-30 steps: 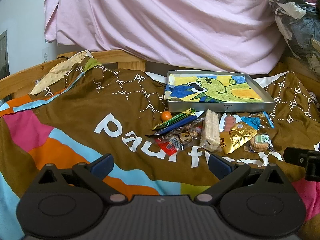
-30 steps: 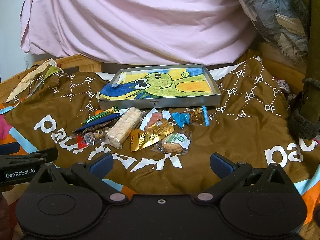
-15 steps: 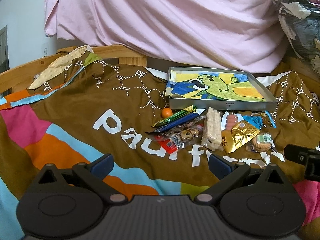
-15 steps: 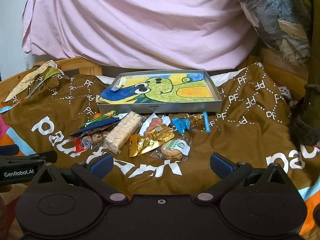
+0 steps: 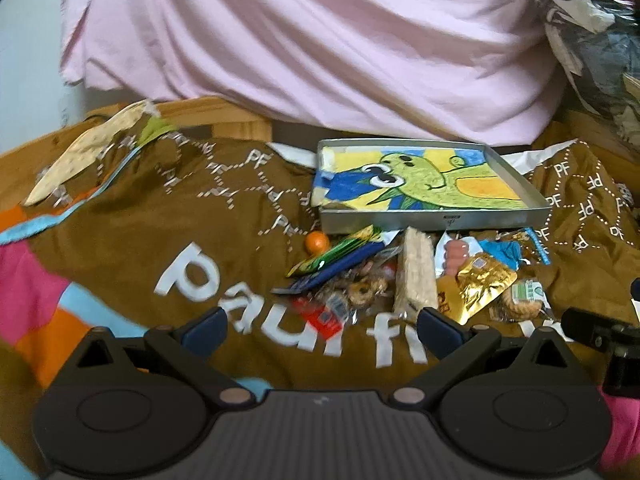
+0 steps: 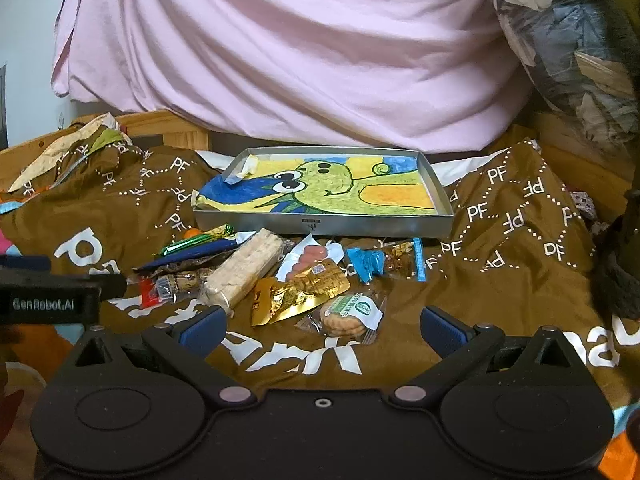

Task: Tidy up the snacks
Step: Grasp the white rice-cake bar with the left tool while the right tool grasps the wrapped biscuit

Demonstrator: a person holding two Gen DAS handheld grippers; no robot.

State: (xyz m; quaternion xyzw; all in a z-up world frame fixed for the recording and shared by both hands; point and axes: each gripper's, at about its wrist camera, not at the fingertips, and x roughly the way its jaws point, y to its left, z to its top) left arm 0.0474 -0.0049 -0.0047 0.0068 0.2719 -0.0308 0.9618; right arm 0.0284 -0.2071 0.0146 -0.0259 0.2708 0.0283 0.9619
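Two grippers' fingers [image 5: 204,330] [image 6: 202,330] spread, empty, crinkly foil packets [image 6: 298,294] (gold), rectangular metal tray [image 6: 324,226].

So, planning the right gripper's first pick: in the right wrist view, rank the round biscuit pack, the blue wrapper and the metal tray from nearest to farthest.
1. Round biscuit pack, just ahead, centre.
2. Blue wrapper, behind it, slightly right.
3. Metal tray, at the back.

A tray [image 6: 320,226] sits on the blanket [image 6: 500,280], before the draped sheet [image 6: 300,60]. Snacks lie in a row just before the tray: a wafer bar [image 6: 244,266] left, a foil pouch [image 6: 304,290] mid-row, a biscuit pack [image 6: 346,314] nearest, a candy wrapper [image 6: 366,262] right.
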